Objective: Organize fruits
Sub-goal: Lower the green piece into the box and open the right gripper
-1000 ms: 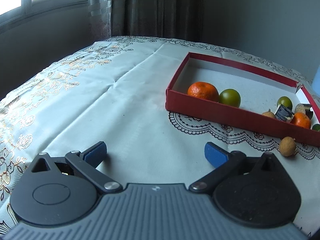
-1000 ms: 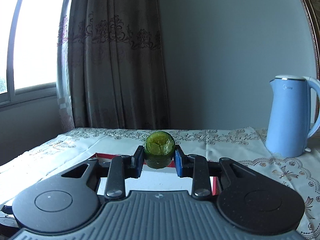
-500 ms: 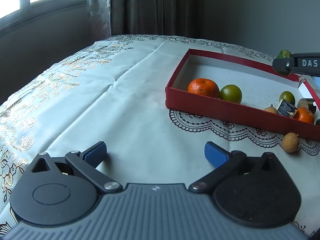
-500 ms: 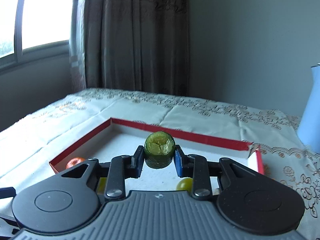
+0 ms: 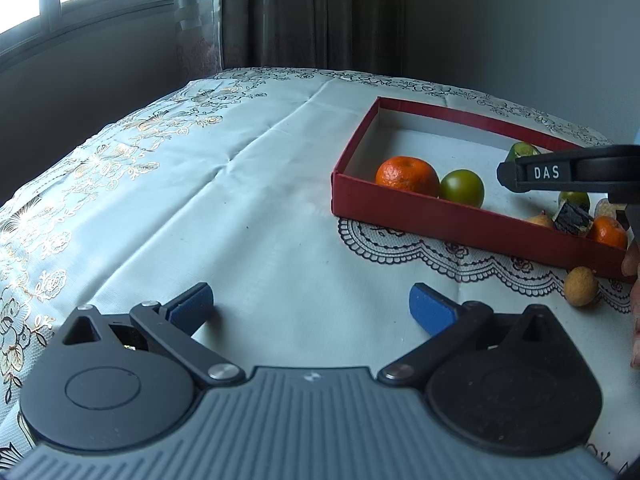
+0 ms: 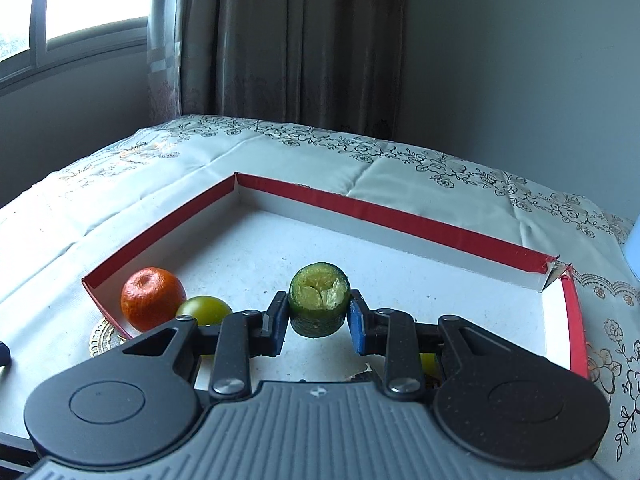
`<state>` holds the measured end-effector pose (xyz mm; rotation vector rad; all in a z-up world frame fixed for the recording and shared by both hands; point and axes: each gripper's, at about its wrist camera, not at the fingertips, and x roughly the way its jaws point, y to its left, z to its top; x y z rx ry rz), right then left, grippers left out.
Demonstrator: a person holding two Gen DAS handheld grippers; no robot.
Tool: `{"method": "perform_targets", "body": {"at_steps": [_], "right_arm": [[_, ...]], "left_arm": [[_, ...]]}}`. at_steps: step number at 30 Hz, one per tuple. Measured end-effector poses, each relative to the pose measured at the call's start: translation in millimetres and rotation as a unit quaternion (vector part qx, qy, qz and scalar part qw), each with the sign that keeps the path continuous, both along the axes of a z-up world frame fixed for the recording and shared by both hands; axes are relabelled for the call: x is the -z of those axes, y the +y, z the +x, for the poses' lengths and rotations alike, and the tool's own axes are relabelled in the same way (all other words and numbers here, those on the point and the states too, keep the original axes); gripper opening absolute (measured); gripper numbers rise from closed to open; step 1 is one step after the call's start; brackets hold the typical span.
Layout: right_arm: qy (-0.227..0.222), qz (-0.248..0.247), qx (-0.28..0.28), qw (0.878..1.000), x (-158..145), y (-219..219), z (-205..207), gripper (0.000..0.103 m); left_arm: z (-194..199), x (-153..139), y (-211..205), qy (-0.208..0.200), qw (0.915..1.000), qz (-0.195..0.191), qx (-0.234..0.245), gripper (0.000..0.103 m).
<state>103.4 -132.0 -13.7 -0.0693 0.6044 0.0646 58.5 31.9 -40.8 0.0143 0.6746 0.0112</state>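
Observation:
My right gripper (image 6: 318, 320) is shut on a small green fruit (image 6: 319, 304) with a torn, pale top, held above the floor of the red box (image 6: 384, 212). From the left wrist view that gripper (image 5: 516, 168) reaches in over the red box (image 5: 440, 220) from the right, the green fruit (image 5: 520, 150) peeking behind its tip. In the box lie an orange mandarin (image 5: 407, 175) and a green round fruit (image 5: 462, 187) at the left end, and more small fruits at the right end. My left gripper (image 5: 310, 304) rests open over the tablecloth, nothing between its fingers.
A tan longan-like fruit (image 5: 581, 286) lies on the lace doily just outside the box's near wall. A person's fingers (image 5: 634, 280) show at the right edge. A pale blue kettle (image 6: 634, 252) stands right of the box. Curtain and window are behind the table.
My right gripper has tipped downward and come in low over the box with the green fruit still held. In the left wrist view it has pushed further left and lower. The left gripper stayed put.

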Motion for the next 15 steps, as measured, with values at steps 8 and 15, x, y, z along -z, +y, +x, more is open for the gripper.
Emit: {"method": "perform_targets", "body": {"at_steps": [8,15], "right_arm": [[0.003,-0.009,0.006,1.000,3.4,0.3,4.1,0.031],[0.001,-0.006,0.010,1.000,2.5,0.0,4.8,0.051]], "left_arm": [[0.1,0.2,0.1,0.000,1.0000,-0.001,0.000,0.103],[0.0,0.2,-0.1,0.000,1.0000,-0.001,0.000,0.103]]}}
